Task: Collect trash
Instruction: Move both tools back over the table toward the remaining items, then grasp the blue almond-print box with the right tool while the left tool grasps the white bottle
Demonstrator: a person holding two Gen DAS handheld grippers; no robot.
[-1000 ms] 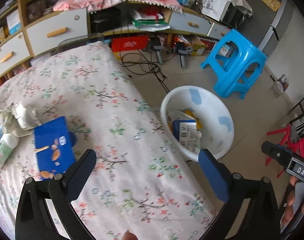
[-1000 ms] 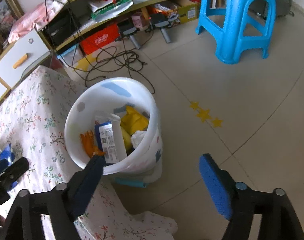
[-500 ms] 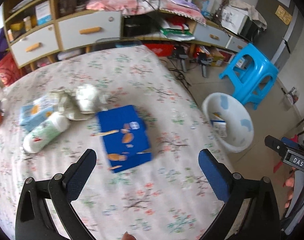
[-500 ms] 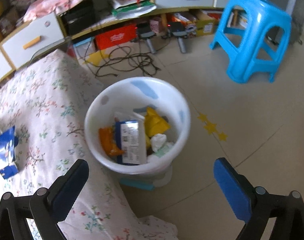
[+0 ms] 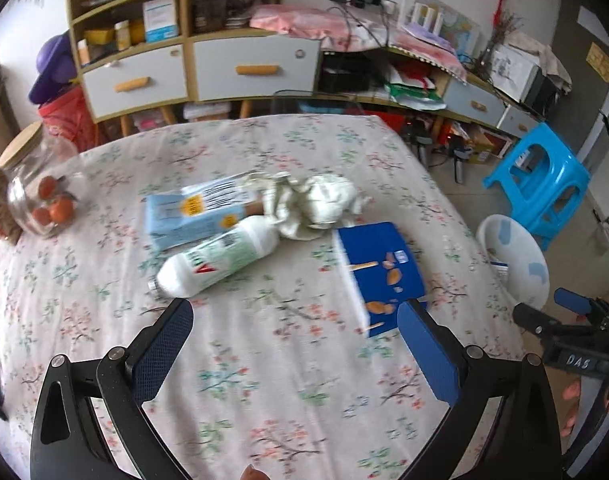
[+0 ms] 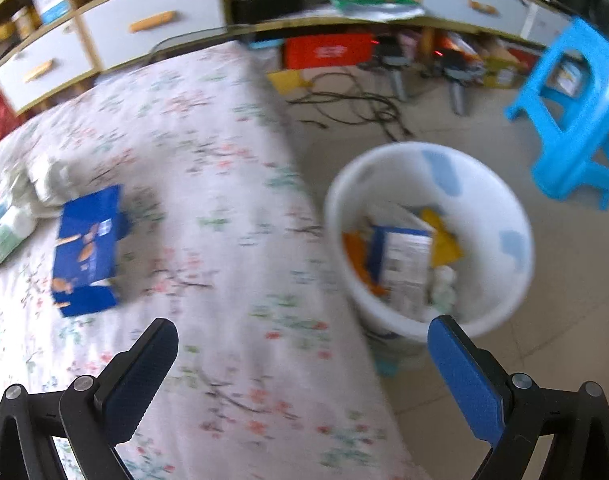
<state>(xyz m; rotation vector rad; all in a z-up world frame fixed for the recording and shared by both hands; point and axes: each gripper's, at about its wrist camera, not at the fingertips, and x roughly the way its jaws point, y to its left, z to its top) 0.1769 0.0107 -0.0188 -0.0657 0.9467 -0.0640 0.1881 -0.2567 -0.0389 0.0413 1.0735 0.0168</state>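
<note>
The left tongs (image 5: pixel 294 322) stand wide with nothing between the blue pads, low in the left wrist view, above a bench (image 5: pixel 264 380) covered with a flowered cloth. The right tongs (image 6: pixel 302 340) also gape wide and empty; their jaws have just been opening, and they sit at the bottom of the right wrist view, over the cloth's edge.

The trash lies in a loose cluster at the middle of the left wrist view. A blue snack box (image 5: pixel 378 276) lies flat at centre right, just above the right pad. To its left a white and green bottle (image 5: pixel 220 260) lies on its side, tilted, its cap toward the lower left. Behind the bottle, touching it, is a pale blue carton (image 5: pixel 196 214), and to the right of that a crumpled white wad (image 5: pixel 316 200) sits against the carton's end. A glass jar (image 5: pixel 36 200) with a wooden lid and red fruit inside stands at the far left.

A white bin (image 6: pixel 432 236) stands on the floor beside the bench, at centre right of the right wrist view, with wrappers and a box already in it. A blue stool (image 6: pixel 576 108) stands at the upper right. That view is blurred.
</note>
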